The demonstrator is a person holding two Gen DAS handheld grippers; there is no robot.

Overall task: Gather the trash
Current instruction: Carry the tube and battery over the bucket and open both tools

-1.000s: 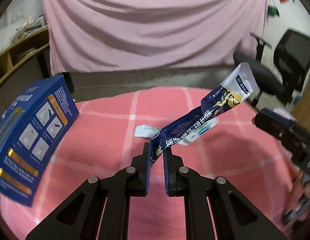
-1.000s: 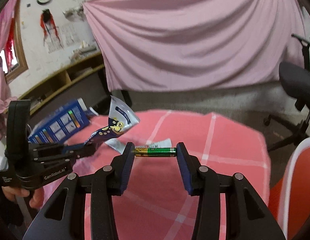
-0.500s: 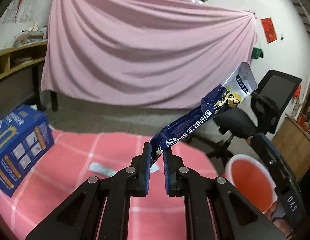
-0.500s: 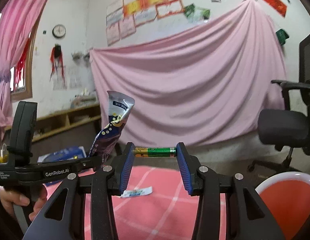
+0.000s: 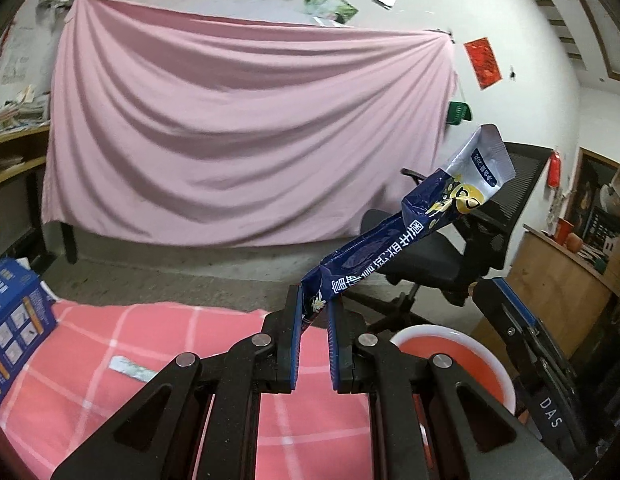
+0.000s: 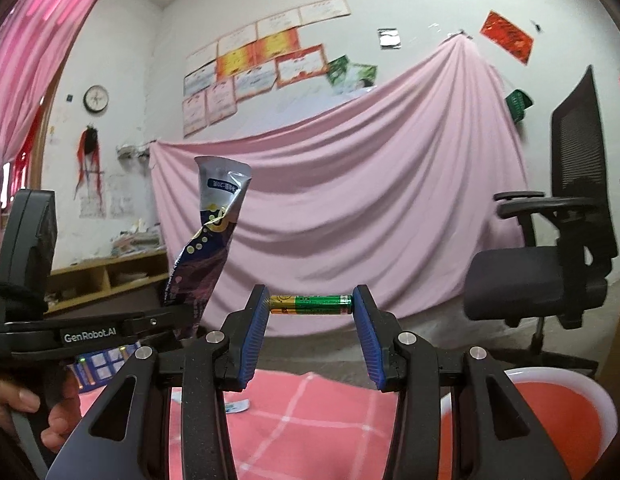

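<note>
My left gripper [image 5: 314,304] is shut on the lower end of a long blue and silver snack wrapper [image 5: 406,232], which sticks up to the right. The wrapper also shows in the right wrist view [image 6: 213,236], held by the left gripper [image 6: 177,320]. My right gripper [image 6: 311,305] is shut on a green and gold battery [image 6: 311,305], held crosswise by its ends. Both are raised above the pink checked tablecloth [image 5: 129,344]. A red bin with a white rim [image 5: 462,356] stands to the right, beside the right gripper's body [image 5: 526,344]; it also shows in the right wrist view [image 6: 550,412].
A small white wrapper [image 5: 129,368] lies on the cloth, seen also in the right wrist view [image 6: 235,407]. A blue box [image 5: 13,324] stands at the table's left. A black office chair [image 5: 442,252] is behind the bin. A pink sheet [image 5: 229,140] hangs on the wall.
Both grippers have risen and tilted up from the table with their loads, swinging right, so the red bin has come into view. Both grips are unchanged.
</note>
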